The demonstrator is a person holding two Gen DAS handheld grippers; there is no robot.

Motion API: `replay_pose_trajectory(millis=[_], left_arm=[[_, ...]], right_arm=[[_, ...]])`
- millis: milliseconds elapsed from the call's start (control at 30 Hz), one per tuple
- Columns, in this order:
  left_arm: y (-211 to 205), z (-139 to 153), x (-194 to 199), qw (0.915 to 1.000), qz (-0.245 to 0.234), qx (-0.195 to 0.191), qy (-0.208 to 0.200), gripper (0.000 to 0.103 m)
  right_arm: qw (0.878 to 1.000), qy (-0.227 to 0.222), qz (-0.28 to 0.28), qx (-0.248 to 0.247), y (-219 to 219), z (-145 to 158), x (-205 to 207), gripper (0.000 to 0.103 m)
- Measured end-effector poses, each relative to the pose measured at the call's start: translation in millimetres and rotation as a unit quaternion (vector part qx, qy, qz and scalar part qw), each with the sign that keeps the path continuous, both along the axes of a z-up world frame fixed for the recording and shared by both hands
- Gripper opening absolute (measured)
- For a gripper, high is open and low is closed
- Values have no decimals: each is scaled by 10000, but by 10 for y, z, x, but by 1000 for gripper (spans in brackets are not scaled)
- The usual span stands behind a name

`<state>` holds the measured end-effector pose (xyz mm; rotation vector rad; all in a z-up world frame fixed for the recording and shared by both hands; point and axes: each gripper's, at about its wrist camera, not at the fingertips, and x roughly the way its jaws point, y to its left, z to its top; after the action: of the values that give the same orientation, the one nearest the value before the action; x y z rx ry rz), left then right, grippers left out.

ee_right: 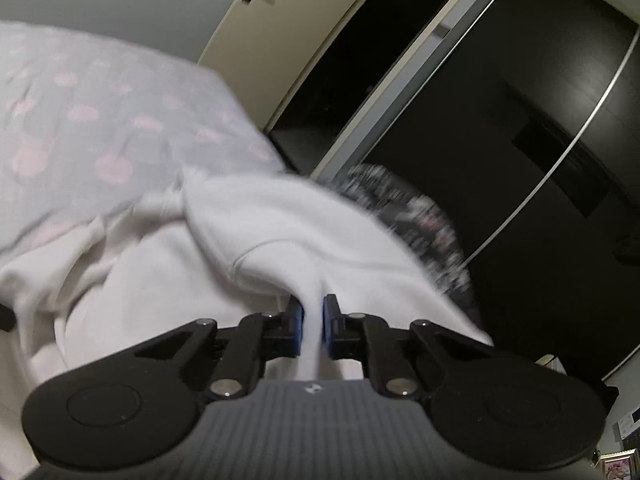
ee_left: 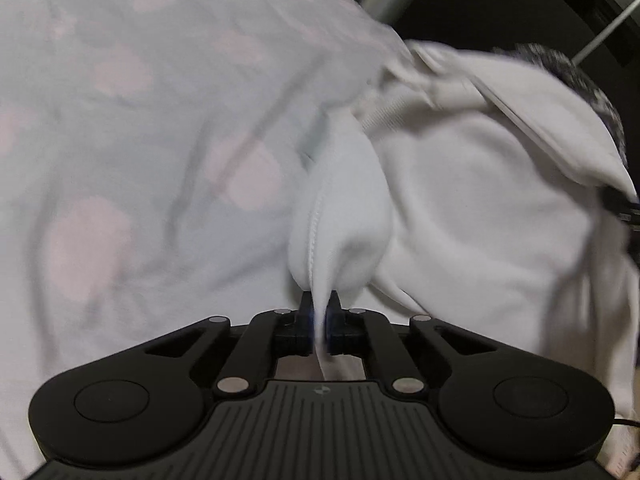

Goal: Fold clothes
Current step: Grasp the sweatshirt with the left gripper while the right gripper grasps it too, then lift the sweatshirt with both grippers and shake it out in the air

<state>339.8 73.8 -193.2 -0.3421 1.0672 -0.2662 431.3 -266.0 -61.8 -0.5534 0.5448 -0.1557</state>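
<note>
We hold one white garment [ee_left: 472,208] with both tools: our left gripper [ee_left: 319,320] pinches a stitched edge, our right gripper [ee_right: 313,322] clamps another fold. It hangs bunched over a pink-spotted sheet [ee_right: 100,128], beside a dark speckled cloth [ee_right: 424,216].

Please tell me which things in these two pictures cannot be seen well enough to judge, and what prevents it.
- White garment: its type and full shape; bunched and blurred in both views.
- Left gripper and right gripper: the pinched edges, hidden between the fingers.
- Dark patterned cloth: motion blur; in the left view the white garment covers most of it.
- Spotted bedding: its extent, cut off by the frame edges.
</note>
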Motion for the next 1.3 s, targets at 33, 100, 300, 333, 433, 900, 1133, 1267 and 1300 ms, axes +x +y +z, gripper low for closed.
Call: replay_pose_trajectory(millis=[33, 100, 300, 333, 433, 900, 1133, 1267, 1300], left_arm=[[83, 67, -26, 9999, 103, 25, -94, 5], [262, 240, -99, 9990, 346, 88, -279, 5], [792, 808, -247, 9901, 1085, 208, -868, 5], [899, 902, -296, 9883, 1198, 173, -925, 5], [1218, 1177, -475, 9821, 1531, 51, -1099, 5], [2390, 2964, -1641, 8909, 3136, 595, -3230, 5], [2731, 3969, -2584, 8056, 3779, 1588, -4277, 5], [2592, 4365, -3116, 7608, 3991, 2116, -4661, 5], [2573, 4410, -3203, 7513, 4029, 2235, -4725, 5]], right_arm=[[9999, -104, -13, 52, -18, 100, -15, 5], [9989, -453, -100, 7, -39, 322, -65, 5], [9886, -1497, -112, -84, -23, 1165, -223, 5], [9858, -1677, -78, -91, 16, 1333, -250, 5], [9772, -2123, 50, 30, 175, 1789, -349, 5], [9291, -3537, 698, 827, 892, 3260, -1154, 5], [9131, -3651, 1190, 1371, 1013, 3428, -1615, 5], [9060, -3477, 1586, 1817, 1047, 3471, -1860, 4], [9045, -3432, 1679, 1898, 1061, 3478, -1915, 4]])
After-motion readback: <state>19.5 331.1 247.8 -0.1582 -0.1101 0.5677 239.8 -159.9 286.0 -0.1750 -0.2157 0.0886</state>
